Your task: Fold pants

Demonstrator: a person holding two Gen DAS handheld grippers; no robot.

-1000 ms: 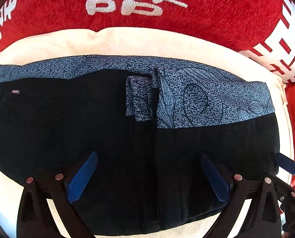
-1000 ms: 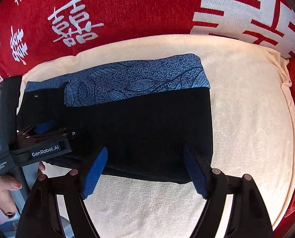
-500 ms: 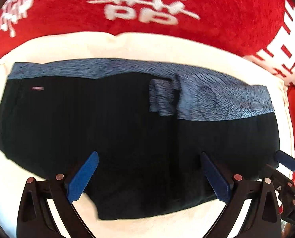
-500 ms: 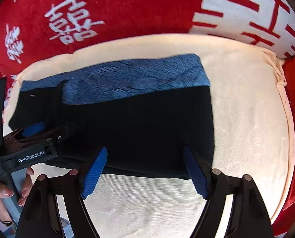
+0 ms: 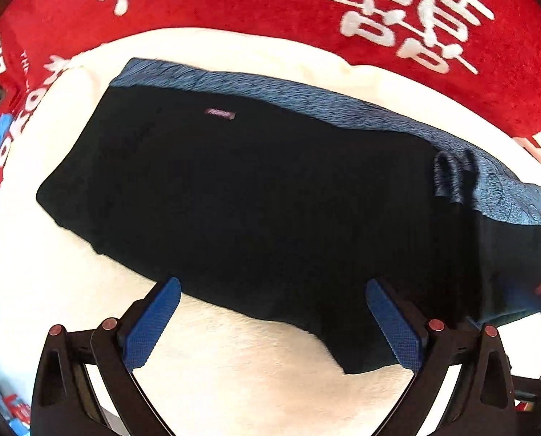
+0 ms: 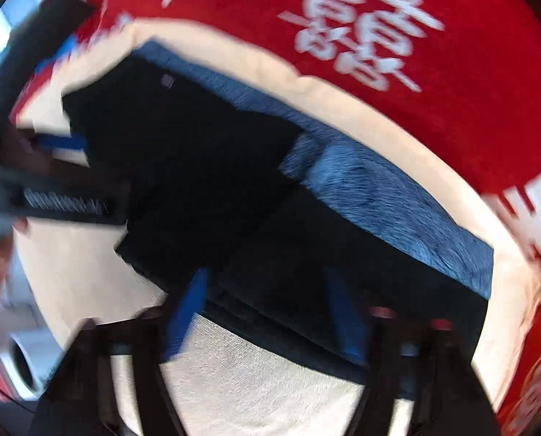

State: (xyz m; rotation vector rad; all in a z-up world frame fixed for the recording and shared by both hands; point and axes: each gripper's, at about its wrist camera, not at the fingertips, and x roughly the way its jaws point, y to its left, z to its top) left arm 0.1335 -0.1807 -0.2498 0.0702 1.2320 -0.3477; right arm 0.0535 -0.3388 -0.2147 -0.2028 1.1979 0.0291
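At the bottom of the left wrist view, the left tongs (image 5: 272, 323) stood wide apart and held nothing; the blue pads (image 5: 150, 327) hovered over the near hem of the pants (image 5: 255, 203). Between the two pads lay partly the black cloth and partly the cream cushion (image 5: 234, 356) under it. At the bottom of the right wrist view, the right tongs (image 6: 266, 312) were also spread and empty, as far as the strong blur allowed me to judge. Their pads were above the near edge of the same garment.

The pants lay ahead of both tongs, flat on the cream cushion, in the middle of each frame. Their long axis ran across the frame, from the upper left down to the right. The blue patterned waistband (image 5: 343, 105) followed the far edge. On the right end one layer was already folded over, so the bundle (image 6: 379, 196) looked thicker there. The unfolded end with the small label (image 5: 219, 112) pointed to the left of the frame.

I judged that the left tongs were nearer to this free left end, and the right tongs nearer to the folded part. The coming fold probably depended on this. Around the cushion lay a red blanket (image 5: 270, 7) with white characters.
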